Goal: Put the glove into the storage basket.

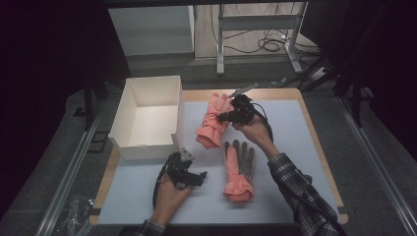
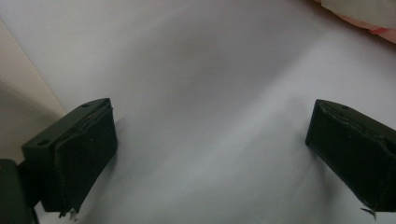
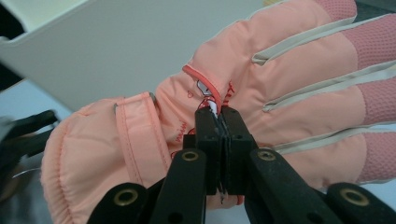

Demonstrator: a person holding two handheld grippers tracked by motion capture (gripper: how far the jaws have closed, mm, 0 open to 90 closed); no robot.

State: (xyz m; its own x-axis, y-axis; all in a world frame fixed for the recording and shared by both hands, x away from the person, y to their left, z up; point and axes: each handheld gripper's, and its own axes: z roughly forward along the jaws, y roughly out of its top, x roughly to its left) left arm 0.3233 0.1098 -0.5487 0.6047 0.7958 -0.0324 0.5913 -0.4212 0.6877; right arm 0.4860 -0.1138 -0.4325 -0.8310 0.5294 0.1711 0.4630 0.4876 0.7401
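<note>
Both grippers show from the high view: the right gripper, held in the person's right hand, sits against the back of a salmon-pink glove that hangs tilted with its cuff toward the table, just beside the open white box; whether the cuff touches the surface cannot be told from here. A second glove, grey on its palm with a pink cuff, lies flat nearer the person, well apart from the left gripper, which rests low by the box's near corner in the left hand. Looking along the left gripper's jaws, they stand spread wide with nothing but bare pale table between them, and a pink edge of a glove peeks in at the far upper corner. Looking along the right gripper, its jaws are pressed together, pinching a small loop or tab at the back of the pink glove, whose fingers point to the right and whose cuff lies to the left, the white box wall behind it.
</note>
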